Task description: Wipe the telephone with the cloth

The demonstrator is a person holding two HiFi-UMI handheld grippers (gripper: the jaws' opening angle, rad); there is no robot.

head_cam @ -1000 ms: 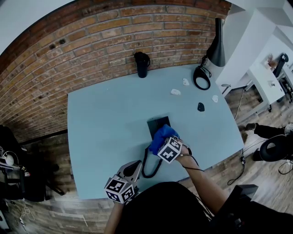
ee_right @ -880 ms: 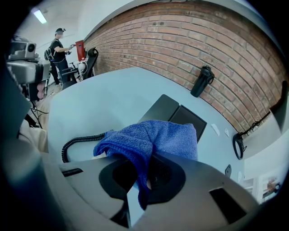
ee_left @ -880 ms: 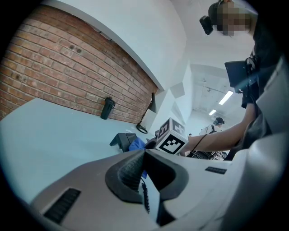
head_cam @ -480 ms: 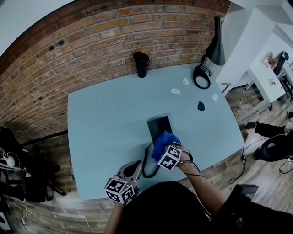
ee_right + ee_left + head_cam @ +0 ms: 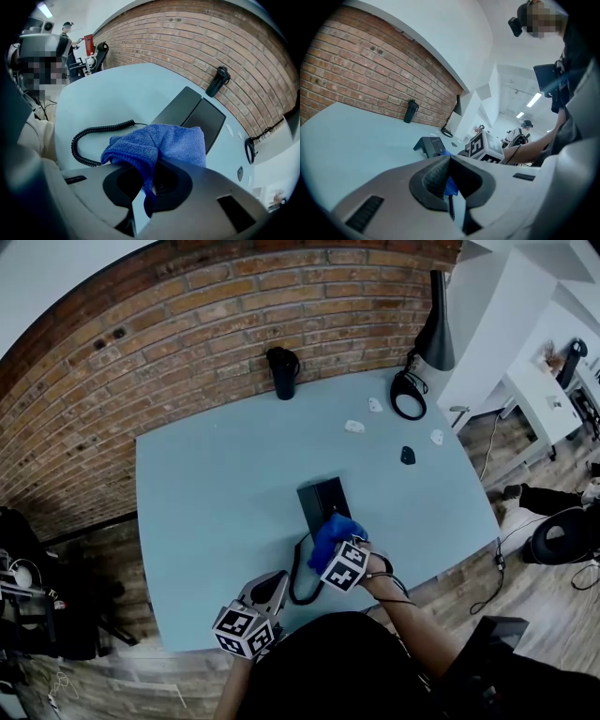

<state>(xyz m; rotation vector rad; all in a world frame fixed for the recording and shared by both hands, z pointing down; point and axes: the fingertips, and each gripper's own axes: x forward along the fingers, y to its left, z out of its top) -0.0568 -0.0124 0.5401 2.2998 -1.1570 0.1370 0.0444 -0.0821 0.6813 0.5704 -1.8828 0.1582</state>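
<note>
Pulled back toward the table's (image 5: 206,521) near edge, my right gripper (image 5: 331,545) clamps the cloth (image 5: 335,527) over the telephone (image 5: 323,497); left gripper (image 5: 273,588) idles closed, empty. Dragging could snag the cord (image 5: 297,583).

**Surface key, as seen from the room.**
- Cloth (image 5: 159,143): blue microfibre-type fabric, short fuzzy pile, matt, soft folds.
- Telephone (image 5: 192,115): black, plastic by the look, smooth; matt w/ faint sheen on the flat panels.
- Coiled cord (image 5: 89,136): black, ribbed, slightly glossy.
- Table (image 5: 216,484): pale blue-grey top, smooth, even matt finish.
- Right gripper (image 5: 149,187) & left gripper (image 5: 449,180): grey shells, moulded-plastic look, satin; inner jaw faces dark, finely ribbed on the L one.
- Brick wall (image 5: 187,324): rough red-brown brick, pale mortar joints.
- Floor (image 5: 103,559): wood-look planks, dull.
- Flask (image 5: 281,371): black, semi-matt.
</note>
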